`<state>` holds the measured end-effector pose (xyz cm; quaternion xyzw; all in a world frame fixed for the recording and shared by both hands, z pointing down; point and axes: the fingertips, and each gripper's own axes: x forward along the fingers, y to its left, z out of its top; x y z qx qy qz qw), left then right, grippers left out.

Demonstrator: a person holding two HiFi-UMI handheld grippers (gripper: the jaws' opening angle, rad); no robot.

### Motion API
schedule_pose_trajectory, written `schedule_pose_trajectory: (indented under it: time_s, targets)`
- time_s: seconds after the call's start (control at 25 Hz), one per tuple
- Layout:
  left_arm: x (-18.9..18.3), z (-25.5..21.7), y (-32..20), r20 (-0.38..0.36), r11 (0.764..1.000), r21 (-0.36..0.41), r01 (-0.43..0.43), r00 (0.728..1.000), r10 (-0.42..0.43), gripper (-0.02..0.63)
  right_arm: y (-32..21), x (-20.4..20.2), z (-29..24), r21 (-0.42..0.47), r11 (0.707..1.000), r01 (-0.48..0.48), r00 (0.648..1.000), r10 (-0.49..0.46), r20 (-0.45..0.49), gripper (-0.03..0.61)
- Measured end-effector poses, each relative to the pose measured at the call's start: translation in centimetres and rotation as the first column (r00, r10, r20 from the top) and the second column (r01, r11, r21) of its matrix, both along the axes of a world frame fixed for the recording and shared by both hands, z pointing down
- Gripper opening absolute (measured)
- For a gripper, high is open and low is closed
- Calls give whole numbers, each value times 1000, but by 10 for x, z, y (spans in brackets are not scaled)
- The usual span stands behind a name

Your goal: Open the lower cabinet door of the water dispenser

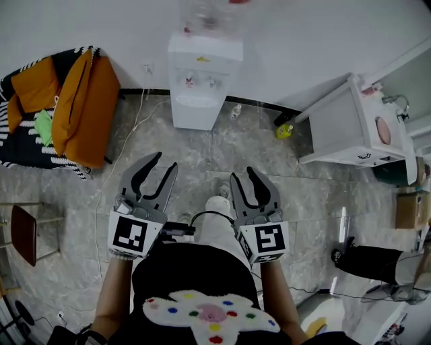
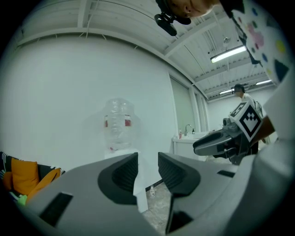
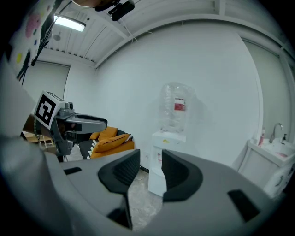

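The white water dispenser (image 1: 199,79) stands against the far wall with a clear bottle (image 1: 209,15) on top. Its lower cabinet door (image 1: 194,114) looks closed. My left gripper (image 1: 165,163) and right gripper (image 1: 245,175) are held side by side over the floor, well short of the dispenser, both pointing at it. Each is open with nothing between its jaws. In the left gripper view the dispenser's body (image 2: 139,184) shows through the jaw gap, with the right gripper (image 2: 221,140) off to the side. The right gripper view frames the dispenser (image 3: 156,180) between its jaws.
Orange cushions on a striped seat (image 1: 67,101) lie left of the dispenser, with a cable (image 1: 138,114) trailing on the floor. A white sink cabinet (image 1: 340,128) stands at the right, with a yellow-green bottle (image 1: 284,130) at its foot. A brown stool (image 1: 23,232) is near left.
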<state>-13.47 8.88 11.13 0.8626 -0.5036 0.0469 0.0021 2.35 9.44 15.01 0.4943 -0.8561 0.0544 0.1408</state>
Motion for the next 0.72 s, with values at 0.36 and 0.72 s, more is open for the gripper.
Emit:
schedule_pose_trajectory:
  time_s: [0.36,0.72]
  targets:
    - [15,0,-42,-5,997,-24,72,997,-72,150,-48,14,11,-49,995,87,996,-88,-18,133]
    - [43,21,-91,3,992,-72,106,994,-106,156,-102,37,44,-85,985,148,989,-149,-5,146]
